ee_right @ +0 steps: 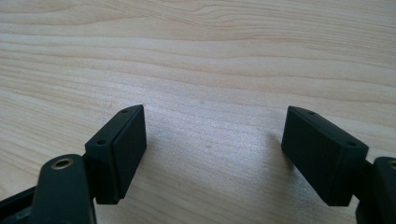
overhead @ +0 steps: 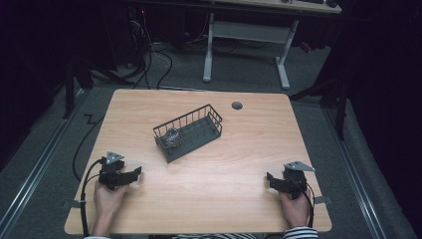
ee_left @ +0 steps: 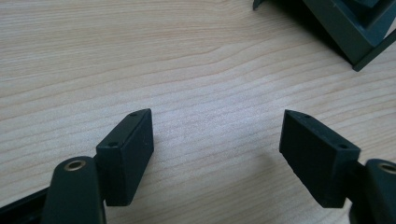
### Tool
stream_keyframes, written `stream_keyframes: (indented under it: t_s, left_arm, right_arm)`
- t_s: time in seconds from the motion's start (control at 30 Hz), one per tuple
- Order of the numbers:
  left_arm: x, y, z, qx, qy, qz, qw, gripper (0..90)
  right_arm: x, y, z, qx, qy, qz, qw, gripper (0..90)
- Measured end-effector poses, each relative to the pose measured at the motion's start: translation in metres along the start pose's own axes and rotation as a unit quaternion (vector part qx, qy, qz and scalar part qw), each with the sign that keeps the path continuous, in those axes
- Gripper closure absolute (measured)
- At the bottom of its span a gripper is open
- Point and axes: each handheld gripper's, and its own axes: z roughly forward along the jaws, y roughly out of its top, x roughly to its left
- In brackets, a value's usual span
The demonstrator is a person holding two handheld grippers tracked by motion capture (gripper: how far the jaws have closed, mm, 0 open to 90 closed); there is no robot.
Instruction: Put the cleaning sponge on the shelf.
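- My left gripper (overhead: pixel 130 175) rests low on the table (overhead: pixel 239 164), on the near-left side of the wire basket (overhead: pixel 188 132). My hand (overhead: pixel 107 199) is wrapped round its rear, and its jaws point toward the middle of the table.
- In the left gripper view the left gripper (ee_left: pixel 217 140) has its jaws spread wide with bare wood between them and nothing held. I judge they are parked ready rather than working.
- My right gripper (overhead: pixel 271 180) sits on the near-right side of the basket, well apart from it, with my other hand (overhead: pixel 294 208) behind it. In the right gripper view its (ee_right: pixel 212 140) jaws stand just as wide apart, again with wood grain alone between them.
- Both tools lie about level with each other near my edge of the table. That leaves the basket free to be reached from either side.
- The dark wire basket stands beyond both grippers, about midway across the table. It is turned at an angle, so one short end faces my left gripper; a dark corner (ee_left: pixel 359 32) of it shows at the upper right of the left gripper view.
- Inside the basket, at that nearer end, lies a small shiny object (overhead: pixel 171 138). It looks crumpled or clear, but I cannot tell what it is.
- My guess is that this object is what I go for, and the left gripper is the closer one.
- Past the basket, near the far edge, is a round cable hole (overhead: pixel 237 105) in the table.
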Motion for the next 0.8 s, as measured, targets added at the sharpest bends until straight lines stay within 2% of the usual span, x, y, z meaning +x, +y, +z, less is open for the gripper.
stream_keyframes:
  t_s: [0.2,0.27,0.8]
  left_arm:
    - [-0.0045,-0.0018,0.0021,-0.003,0.019,0.023,0.9995,26.4]
    - [-0.0059,-0.0052,0.0031,-0.015,0.028,0.03,0.999,26.5]
    - [-0.0067,-0.0057,0.0028,-0.014,0.032,0.029,0.999,25.0]
  right_arm:
    - [0.0,0.0,0.0,0.0,0.0,0.0,1.0,22.2]
    - [0.0001,0.0,-0.0001,0.0,0.0,0.001,1.0,22.2]
    - [0.0001,-0.0001,-0.0001,0.0,0.0,0.0,1.0,22.2]
